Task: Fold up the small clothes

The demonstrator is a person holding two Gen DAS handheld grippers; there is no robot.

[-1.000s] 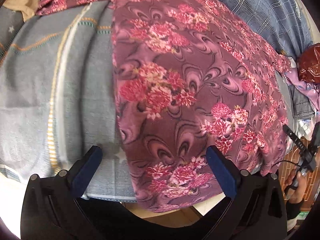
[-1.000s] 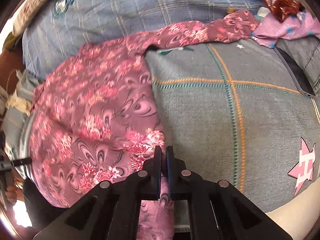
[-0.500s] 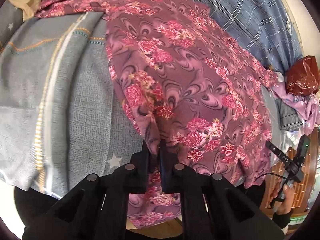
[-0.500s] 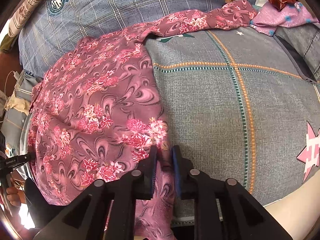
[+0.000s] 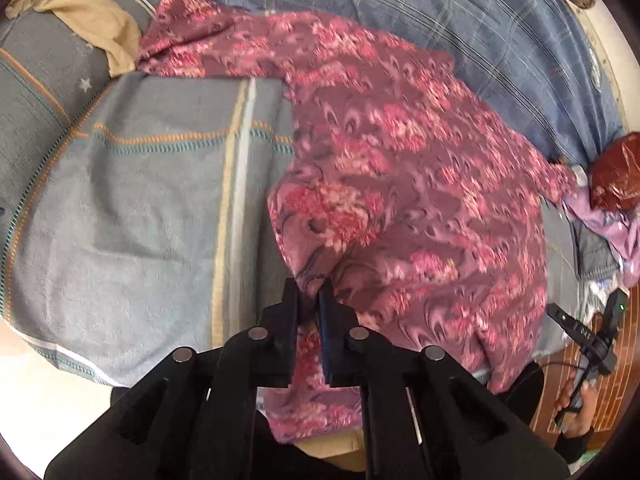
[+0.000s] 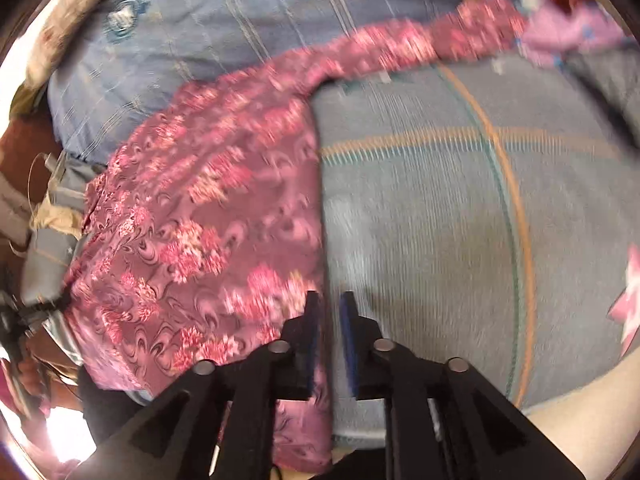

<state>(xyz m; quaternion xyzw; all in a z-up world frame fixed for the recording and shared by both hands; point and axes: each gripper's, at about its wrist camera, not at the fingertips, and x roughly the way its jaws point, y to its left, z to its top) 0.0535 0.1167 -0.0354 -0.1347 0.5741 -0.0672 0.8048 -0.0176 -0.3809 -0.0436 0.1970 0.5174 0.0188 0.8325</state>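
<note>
Grey-blue blanket [image 5: 132, 208] (bare toward its left edge): floral garment [image 5: 420, 208] draped off near edge; left gripper [image 5: 309, 300] pinches its hem; right gripper [image 6: 329, 312] narrowly parted astride its edge.

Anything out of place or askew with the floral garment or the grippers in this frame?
Mildly odd: the floral garment hangs off the bed's near edge. The left gripper pinches a bunched fold; the right gripper is slightly parted at the cloth's edge. No damage shows, though the right view is blurred.

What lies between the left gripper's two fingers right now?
A pinched fold of the pink floral garment sits between the left gripper fingers, seen in the left wrist view.
</note>
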